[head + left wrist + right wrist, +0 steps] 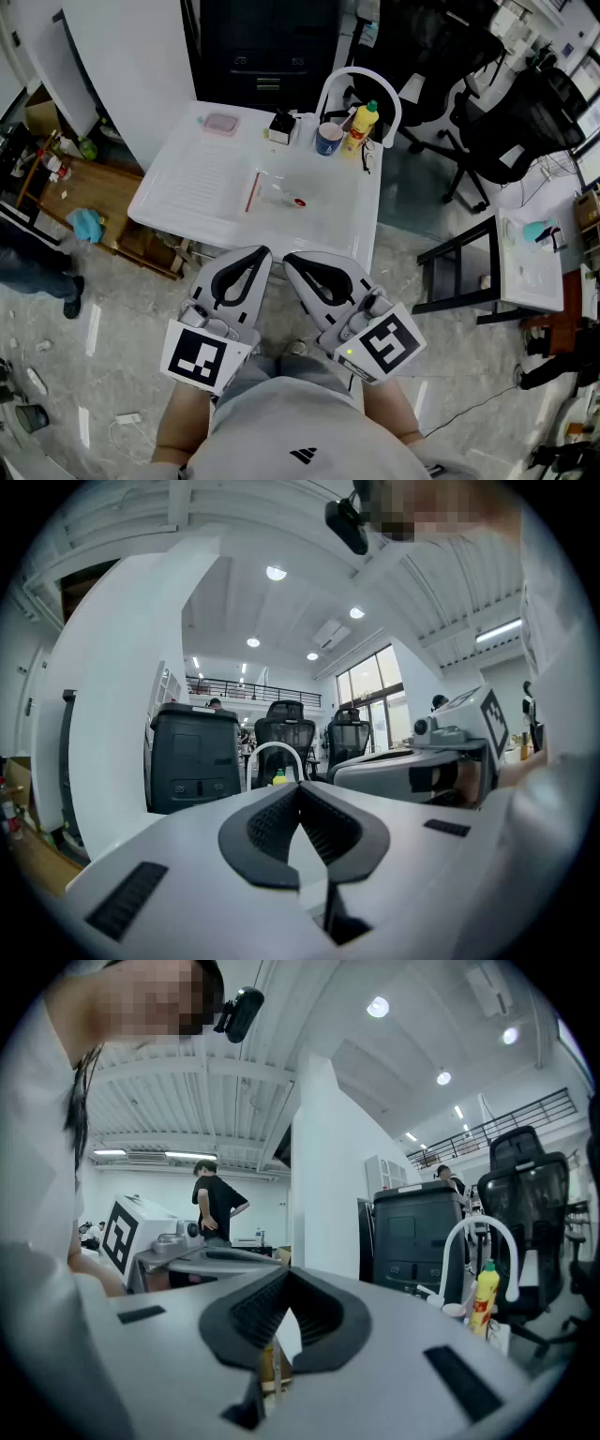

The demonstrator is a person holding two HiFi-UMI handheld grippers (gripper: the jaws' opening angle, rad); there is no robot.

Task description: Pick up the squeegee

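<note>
Reference: white rectangular table (178,192). A pink shallow dish (222,123) sits at the table's far left corner. The squeegee (251,191), a flat piece with a thin red bar, lies at the table's middle, apart from both tools. The left gripper (263,253) is held level off the table's near edge, jaws closed tip to tip and empty. The right gripper (290,259) is just beside it, also fully closed and holding nothing. A blue cup (328,139) and a yellow bottle (360,127) with a green cap stand at the table's far edge.
</note>
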